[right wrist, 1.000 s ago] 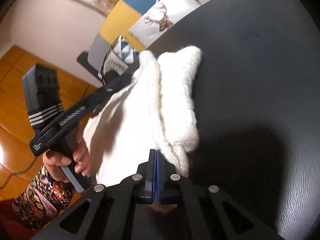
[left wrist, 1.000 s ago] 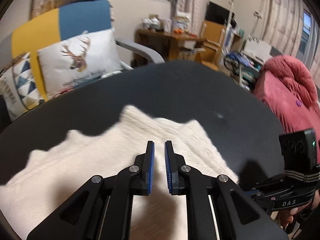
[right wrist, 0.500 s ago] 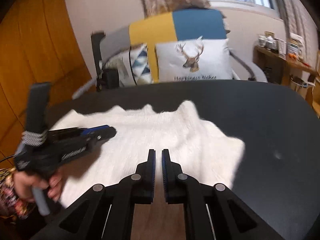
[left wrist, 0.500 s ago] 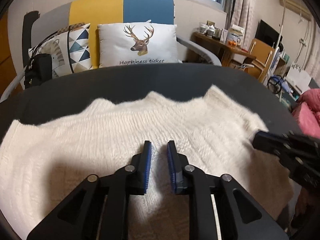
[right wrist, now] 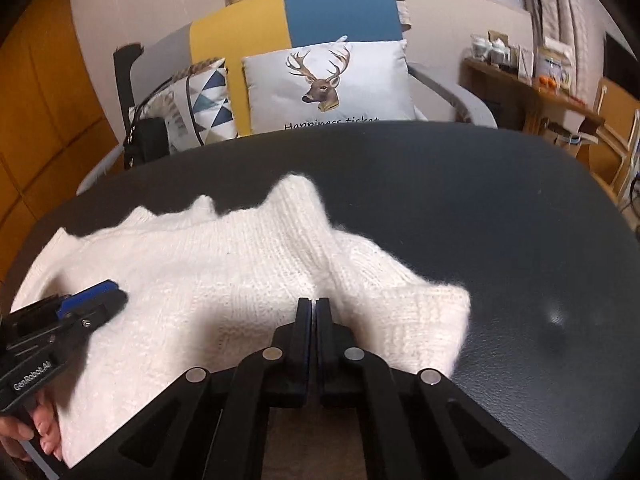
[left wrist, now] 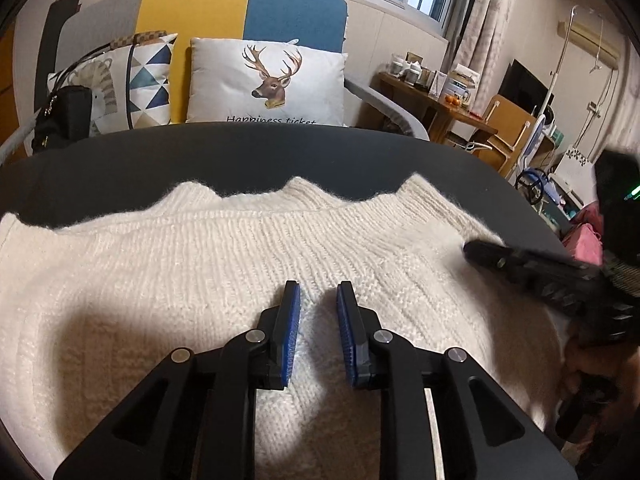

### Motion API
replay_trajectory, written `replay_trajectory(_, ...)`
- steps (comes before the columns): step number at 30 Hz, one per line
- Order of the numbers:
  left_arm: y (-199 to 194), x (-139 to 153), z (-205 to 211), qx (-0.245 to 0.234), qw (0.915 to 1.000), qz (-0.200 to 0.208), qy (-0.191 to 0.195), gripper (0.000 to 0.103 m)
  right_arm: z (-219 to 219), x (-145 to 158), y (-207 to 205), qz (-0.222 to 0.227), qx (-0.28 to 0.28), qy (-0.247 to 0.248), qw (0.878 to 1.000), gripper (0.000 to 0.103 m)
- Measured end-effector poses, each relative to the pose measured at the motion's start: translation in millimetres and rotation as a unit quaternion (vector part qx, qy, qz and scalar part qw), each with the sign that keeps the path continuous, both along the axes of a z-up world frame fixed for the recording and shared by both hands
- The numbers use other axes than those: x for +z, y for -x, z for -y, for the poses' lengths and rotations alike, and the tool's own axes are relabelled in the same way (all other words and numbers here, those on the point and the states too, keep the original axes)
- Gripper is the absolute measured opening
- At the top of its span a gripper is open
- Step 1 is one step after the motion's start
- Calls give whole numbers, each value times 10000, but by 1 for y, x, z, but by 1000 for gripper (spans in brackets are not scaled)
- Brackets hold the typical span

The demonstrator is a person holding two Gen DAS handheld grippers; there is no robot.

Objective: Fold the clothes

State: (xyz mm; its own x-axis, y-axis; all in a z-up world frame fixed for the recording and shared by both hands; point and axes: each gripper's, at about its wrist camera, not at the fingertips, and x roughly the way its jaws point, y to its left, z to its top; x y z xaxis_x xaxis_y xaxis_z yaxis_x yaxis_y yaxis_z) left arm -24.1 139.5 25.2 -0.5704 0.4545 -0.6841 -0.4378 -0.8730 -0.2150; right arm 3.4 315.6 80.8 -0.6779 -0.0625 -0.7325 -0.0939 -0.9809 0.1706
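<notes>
A: What has moved since a second ago?

B: Both views have swung round. Before, the left wrist camera looked across the dark round counter (left wrist: 248, 160) toward a red heap at the right; now it faces the yellow, blue and grey armchair (left wrist: 240, 4) squarely. The right gripper (right wrist: 313, 312), which a second ago was clamped on a bunched-up edge of the garment, has let go of it and come up to hang over the cloth.

A: And the garment itself?

B: The fluffy white knitted sweater (left wrist: 200, 264) now lies spread flat on the near half of the counter, its scalloped far edge pointing toward the armchair. In the right wrist view one part of it (right wrist: 400, 300) sticks out to the right over the bare dark surface.

A: The jaws?

B: The left gripper (left wrist: 318, 300) has its blue-padded jaws a small way apart, with nothing between them; only knit shows through the gap. The right gripper's jaws are pressed together, also holding nothing.

A: Where do they sit over the cloth?

B: The left one is over the middle of the sweater; the right one is over its right part, near the piece that sticks out. Whether either tip touches the knit, I cannot tell.

A: Behind the counter?

B: A white cushion printed with a stag's head (left wrist: 268, 80), a cushion with blue triangles (left wrist: 148, 76) beside it, and a black bag (left wrist: 64, 116) at the armchair's left.
</notes>
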Motion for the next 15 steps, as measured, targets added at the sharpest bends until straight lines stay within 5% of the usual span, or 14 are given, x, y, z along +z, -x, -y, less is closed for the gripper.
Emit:
replay_trajectory(4,0,0,1,-1,10000,12,-26,21,38,33,8,-405,784,54,9961,8)
replay_trajectory(7,0,0,1,1,10000,12,-25,21,66,25,34,-8,1174,-311,9926,8)
replay_trajectory(15,1,0,-1,7,10000,6,17,21,44,-7,70,581,707,-455,9948,5)
